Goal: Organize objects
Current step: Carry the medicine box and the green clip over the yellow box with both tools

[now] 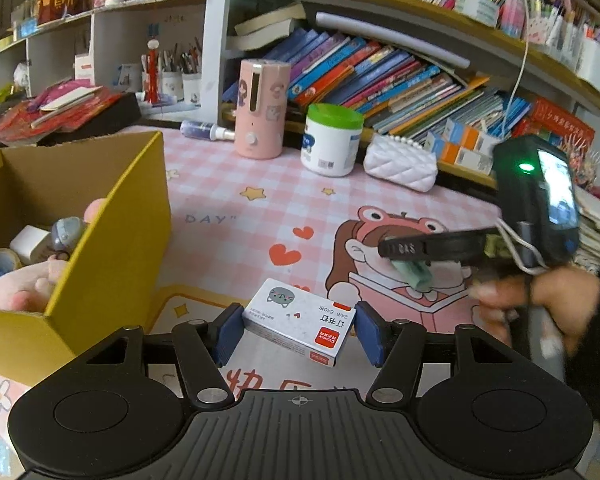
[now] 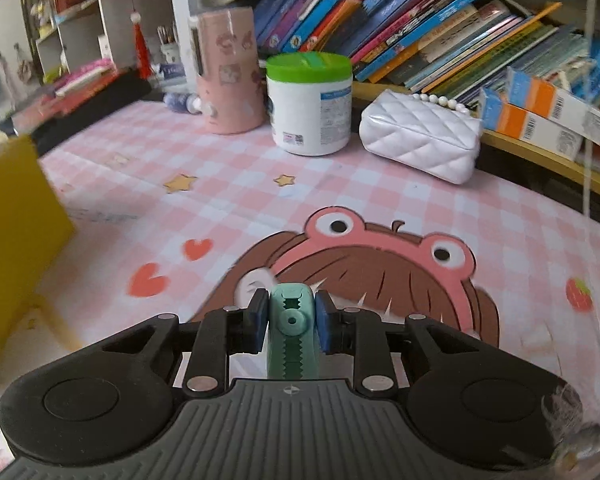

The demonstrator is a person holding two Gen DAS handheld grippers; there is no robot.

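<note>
From my seat at the controls, the biggest thing I see is the table (image 1: pixel 228 184) with its pink checked cloth and a cartoon frog-hat girl printed across the near right, and behind it along the far side the shelf of leaning books (image 1: pixel 380 76). On the left stands the yellow cardboard box (image 1: pixel 112 240), open at the top, with a pink plush toy (image 1: pixel 24 284) and a few small things lying inside it. At the far edge of the table, from left to right, I have a pink cylinder with stickers (image 1: pixel 262 108), a white tub with a green lid (image 1: pixel 331 140) just beside it, and a white quilted purse with a bead handle (image 1: pixel 400 162). My left gripper (image 1: pixel 298 334) is clamped on a small white staple box (image 1: pixel 300 320) with a cat face and a red label, its blue pads pressing both ends, held near me just right of the yellow box. My right gripper (image 2: pixel 291 320) is clamped on a small mint-green toothed clip (image 2: pixel 291 328), its pads tight against both sides, over the girl's brown hair on the cloth; in the left view it shows at the right, with a hand (image 1: pixel 540 304) on its handle
</note>
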